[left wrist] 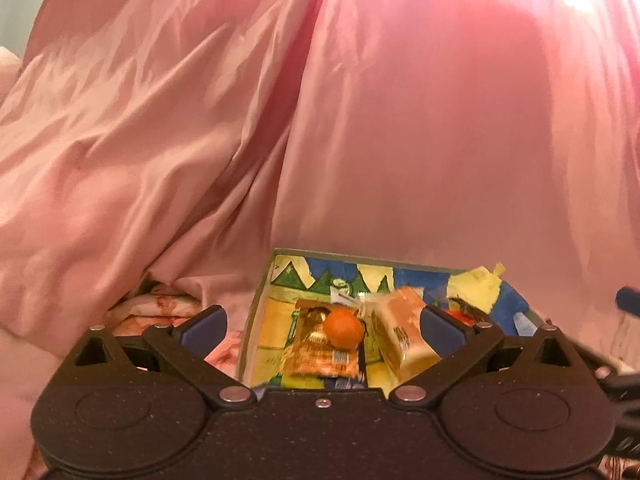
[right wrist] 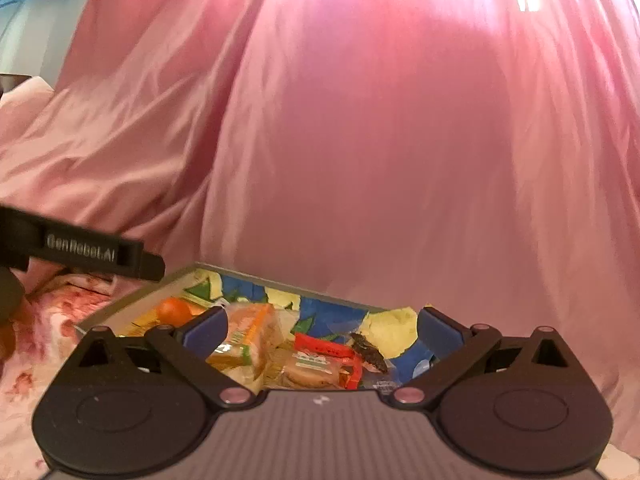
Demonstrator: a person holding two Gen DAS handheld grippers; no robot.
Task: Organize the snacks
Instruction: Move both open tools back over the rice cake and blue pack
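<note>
- Hovering over a painted tray (left wrist: 256, 304) on a bed draped in pink satin sheet (left wrist: 400, 140) — both grippers aimed down into it.
- Left gripper (left wrist: 322, 326): fingers spread wide, gripping nothing; right gripper (right wrist: 322, 326): likewise spread and empty.
- Lying straight ahead between the left fingers: an orange ball (left wrist: 343, 327), resting on a flat orange wrapper (left wrist: 316, 356) near the tray's left edge.
- Leaning just beside the ball, toward the left gripper's right finger: an orange-and-cream packet (left wrist: 406, 332), long axis running roughly away from the camera, tilted; blurred, so contact with the finger cannot be told.
- Sitting nearer the right gripper, from its own view: that same packet (right wrist: 244, 334) by its left finger, then a cookie pack (right wrist: 310, 372), a red wrapper (right wrist: 326, 347) and a dark strip (right wrist: 370, 354) toward the tray's middle.
- Judging by position, ball and wrapper fall to the left hand, the middle cluster to the right — the shared packet lies between both, so a clash there seems the main risk.
</note>
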